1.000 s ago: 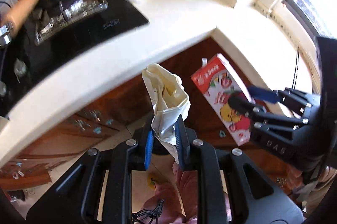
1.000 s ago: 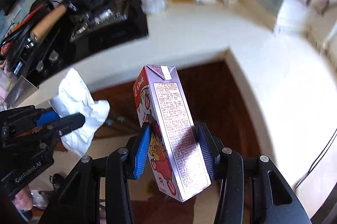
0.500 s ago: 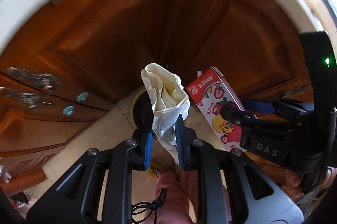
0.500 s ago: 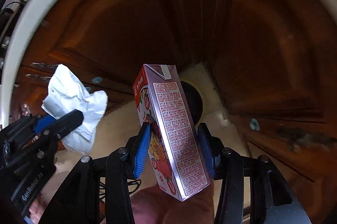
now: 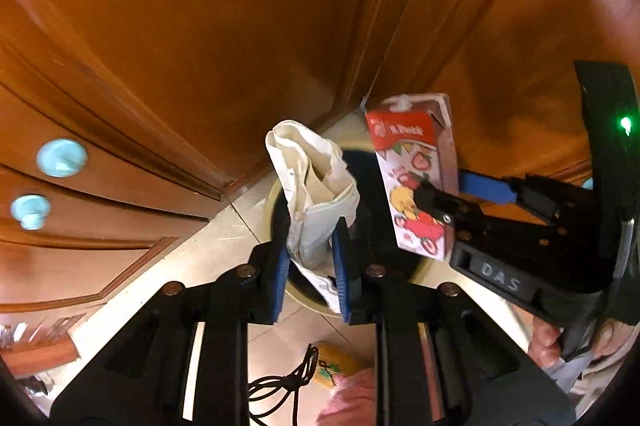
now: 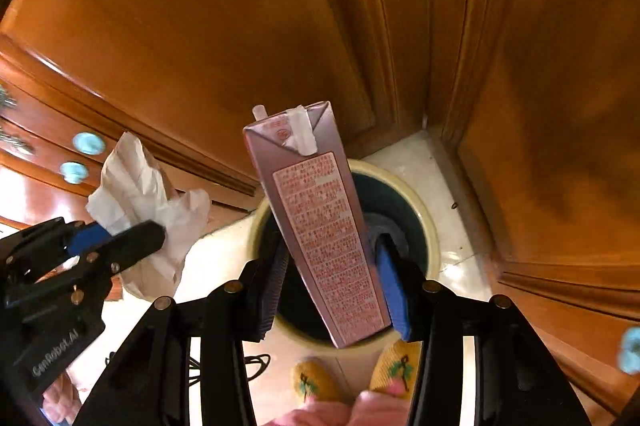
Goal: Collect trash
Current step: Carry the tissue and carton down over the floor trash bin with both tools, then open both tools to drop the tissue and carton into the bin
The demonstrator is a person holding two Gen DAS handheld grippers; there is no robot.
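Left wrist: left gripper (image 5: 310, 262) pinches crumpled white paper (image 5: 312, 185); right gripper (image 6: 332, 290) clamps glossy boxy carton (image 6: 320, 226), both above round cream-rimmed bin (image 6: 426, 226).

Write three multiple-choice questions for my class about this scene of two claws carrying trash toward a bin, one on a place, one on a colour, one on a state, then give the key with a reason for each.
1. Where does the bin stand?
A. On the floor in the corner of the wooden cabinets
B. On a countertop
C. Inside an open drawer

2. What colour is the top band on the carton?
A. Green
B. Red
C. Black

3. What is the state of the left claw?
A. Wide open and empty
B. Shut on the crumpled paper
C. Shut on the carton

Key:
1 A, the bin's cream rim sits on floor tiles where the cabinet doors meet.
2 B, the left wrist view shows a red band above the strawberry picture.
3 B, its blue pads press the paper from both sides; the right claw holds the carton.
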